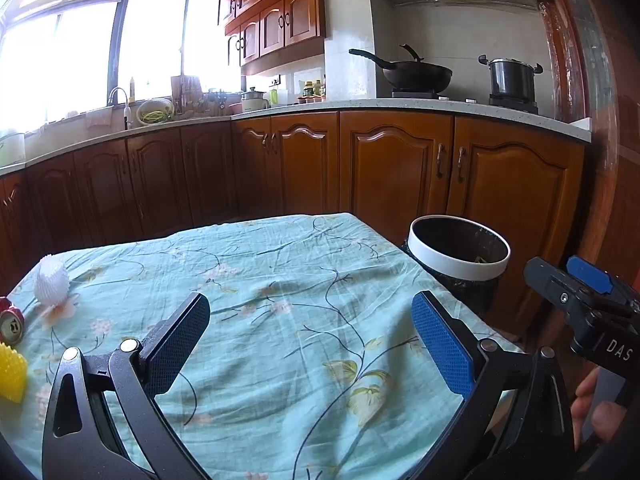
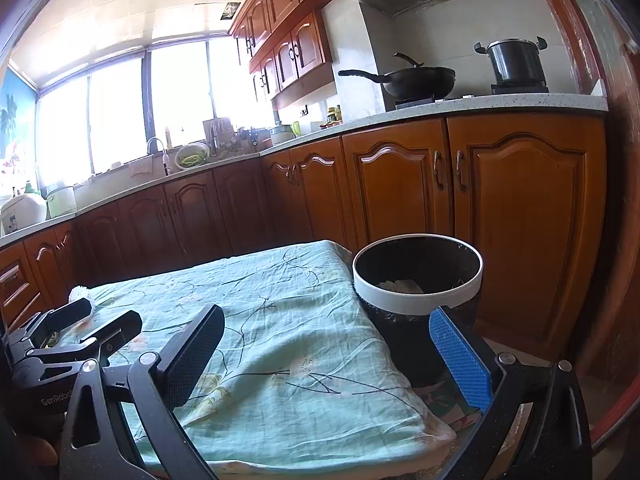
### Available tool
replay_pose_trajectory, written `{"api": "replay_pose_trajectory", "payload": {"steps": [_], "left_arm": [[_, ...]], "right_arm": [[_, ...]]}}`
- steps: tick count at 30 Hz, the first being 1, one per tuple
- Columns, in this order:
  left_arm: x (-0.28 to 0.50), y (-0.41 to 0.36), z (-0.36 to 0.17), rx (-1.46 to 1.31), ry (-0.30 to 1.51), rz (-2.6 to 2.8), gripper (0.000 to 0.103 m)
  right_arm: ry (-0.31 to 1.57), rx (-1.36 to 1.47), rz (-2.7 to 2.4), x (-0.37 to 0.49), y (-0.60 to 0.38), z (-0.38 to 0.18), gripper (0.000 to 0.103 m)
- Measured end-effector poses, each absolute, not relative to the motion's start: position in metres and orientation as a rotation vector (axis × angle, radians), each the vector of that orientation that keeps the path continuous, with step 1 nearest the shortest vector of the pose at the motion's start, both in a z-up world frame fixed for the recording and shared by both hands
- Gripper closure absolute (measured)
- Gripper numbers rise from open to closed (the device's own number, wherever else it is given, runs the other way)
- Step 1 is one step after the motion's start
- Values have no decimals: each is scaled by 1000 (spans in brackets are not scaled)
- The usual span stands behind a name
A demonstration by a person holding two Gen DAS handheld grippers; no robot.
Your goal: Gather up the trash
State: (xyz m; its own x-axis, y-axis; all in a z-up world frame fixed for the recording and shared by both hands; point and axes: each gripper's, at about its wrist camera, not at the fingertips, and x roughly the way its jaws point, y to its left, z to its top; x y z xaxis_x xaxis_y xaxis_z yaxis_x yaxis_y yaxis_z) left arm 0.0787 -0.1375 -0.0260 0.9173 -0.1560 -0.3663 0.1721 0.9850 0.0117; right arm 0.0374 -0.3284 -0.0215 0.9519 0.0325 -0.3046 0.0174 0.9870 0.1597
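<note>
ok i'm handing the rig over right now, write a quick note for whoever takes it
Left gripper: open, empty, above the table.
Right gripper: open, empty, near the table's right edge by the bin.
Bin stands on the floor beside the table, with some trash already inside.
Left to collect, all at the table's left end: white foam net, red can, yellow spiky item.

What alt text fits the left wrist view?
An open left gripper hovers over a table with a floral teal cloth. A white foam net, red can and yellow net lie far left; a bin stands right.
</note>
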Motion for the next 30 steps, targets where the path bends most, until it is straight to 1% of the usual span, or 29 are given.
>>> {"api": "replay_pose_trajectory", "payload": {"steps": [30], "left_arm": [[83,-138,-29,47,394,-165,0]], "right_arm": [[315,167,21,39,-325,-20,0]]}}
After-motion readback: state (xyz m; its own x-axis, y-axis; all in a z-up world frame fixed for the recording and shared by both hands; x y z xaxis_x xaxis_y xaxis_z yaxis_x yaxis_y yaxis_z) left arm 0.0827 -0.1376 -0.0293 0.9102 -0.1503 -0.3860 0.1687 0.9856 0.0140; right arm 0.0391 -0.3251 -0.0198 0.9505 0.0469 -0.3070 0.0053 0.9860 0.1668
